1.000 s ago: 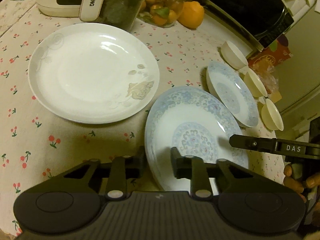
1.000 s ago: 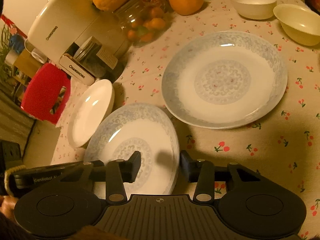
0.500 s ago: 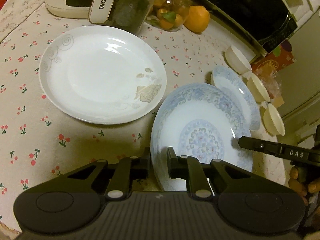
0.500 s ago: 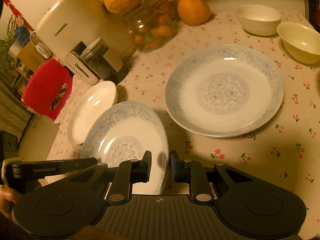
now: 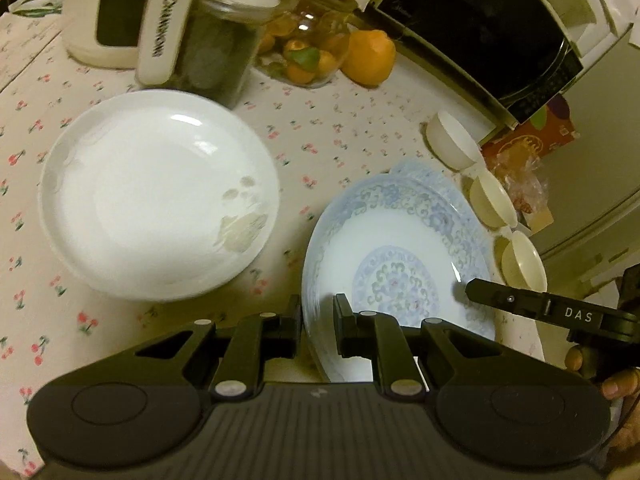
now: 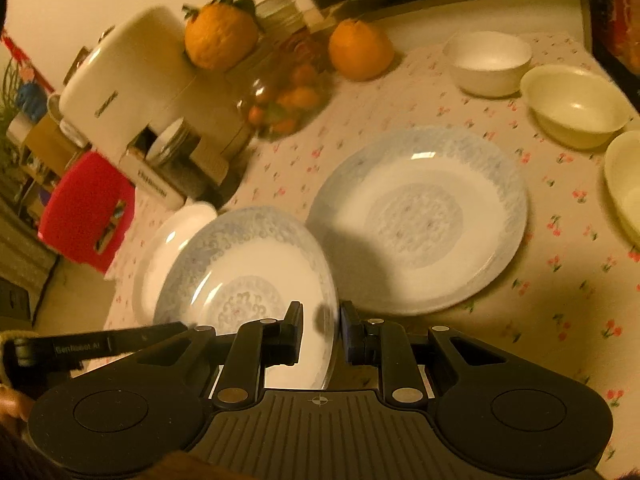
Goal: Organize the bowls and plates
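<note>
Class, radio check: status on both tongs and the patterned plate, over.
Left tongs and right tongs shut on opposite rims of blue-patterned plate. Plate tilted off cloth. Second blue plate flat alongside; white plate opposite.

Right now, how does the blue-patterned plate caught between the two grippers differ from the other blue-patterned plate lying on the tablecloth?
The gripped blue-patterned plate is tilted, one edge raised; the resting blue-patterned plate lies flat. The gripped plate is pinched at opposite rims by the left gripper and right gripper; the resting plate is untouched. Both share a blue scroll border and central medallion.

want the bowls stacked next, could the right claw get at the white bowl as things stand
Probably not yet: the right claw is shut on the blue-patterned plate, shared with the left claw. The white bowl itself sits unobstructed.
</note>
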Motion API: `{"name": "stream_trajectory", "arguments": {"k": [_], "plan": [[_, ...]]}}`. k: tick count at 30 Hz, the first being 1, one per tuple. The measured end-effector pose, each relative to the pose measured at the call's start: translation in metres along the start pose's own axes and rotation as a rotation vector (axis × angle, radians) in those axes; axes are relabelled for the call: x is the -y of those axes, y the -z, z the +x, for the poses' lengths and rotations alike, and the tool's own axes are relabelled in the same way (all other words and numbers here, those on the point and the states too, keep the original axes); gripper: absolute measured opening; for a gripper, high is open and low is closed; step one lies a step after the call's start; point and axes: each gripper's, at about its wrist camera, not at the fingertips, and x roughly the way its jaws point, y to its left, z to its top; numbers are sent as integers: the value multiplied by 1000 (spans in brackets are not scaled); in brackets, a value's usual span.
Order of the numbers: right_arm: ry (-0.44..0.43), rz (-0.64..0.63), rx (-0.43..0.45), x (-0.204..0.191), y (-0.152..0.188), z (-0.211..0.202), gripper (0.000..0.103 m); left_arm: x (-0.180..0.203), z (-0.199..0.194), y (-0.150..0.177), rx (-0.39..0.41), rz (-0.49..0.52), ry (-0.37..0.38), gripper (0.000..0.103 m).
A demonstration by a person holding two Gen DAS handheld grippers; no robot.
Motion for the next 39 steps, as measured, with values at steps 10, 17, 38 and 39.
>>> {"name": "stream_trajectory", "arguments": {"k": [10, 17, 38, 39], "plan": [[27, 70, 67, 29, -29, -14, 20, 34, 19, -25, 16, 16, 25, 14], [66, 126, 94, 52, -38, -18, 20, 61, 40, -43, 54, 85, 8, 14], [182, 187, 103, 77, -46, -1, 20, 90, 97, -52, 84, 174, -134, 14], [185, 192, 103, 78, -46, -1, 20, 92, 98, -51, 89, 183, -139, 14]]}}
